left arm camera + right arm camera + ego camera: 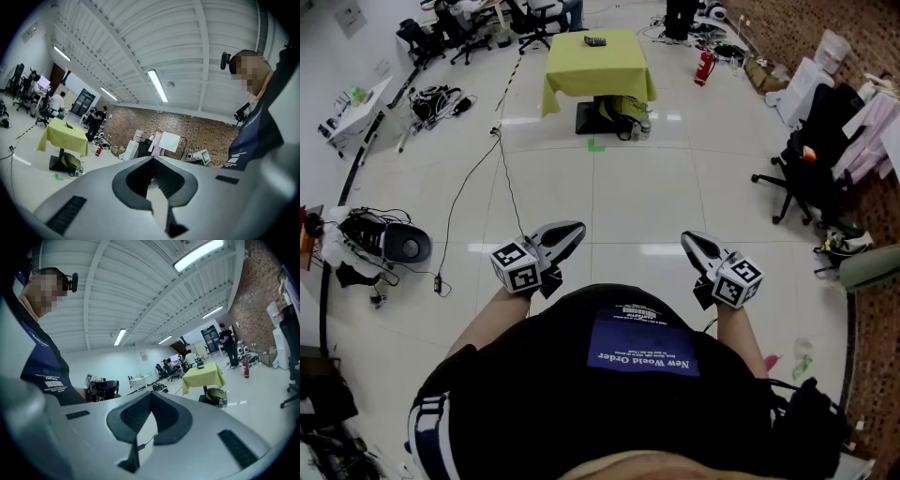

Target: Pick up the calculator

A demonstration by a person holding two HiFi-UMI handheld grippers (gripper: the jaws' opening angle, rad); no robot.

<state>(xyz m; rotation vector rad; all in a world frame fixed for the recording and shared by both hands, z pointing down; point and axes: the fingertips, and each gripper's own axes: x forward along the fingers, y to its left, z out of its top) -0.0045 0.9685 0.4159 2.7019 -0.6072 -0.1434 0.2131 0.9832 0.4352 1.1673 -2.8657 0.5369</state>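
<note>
far across the pale tiled floor, at the top of the head view, the calculator lies as a small dark slab on a table draped in a yellow-green cloth, near the cloth's far edge. a yellow-and-black backpack leans at the table's base, and a green tape mark sits on the floor just in front of it. a red fire extinguisher stands to the right of the table. a black office chair hung with clothing is by the brick wall on the right, and a thin black cable trails over the tiles on the left.

both tools are held close to the person's body, well apart from the table. the left gripper points ahead with its jaw tips pressed together and nothing between them; its own view shows the tips meeting above the empty hollow. the right gripper looks the same, tips closed and empty. neither is anywhere near the calculator, which shows only small and distant on the cloth in both gripper views.
</note>
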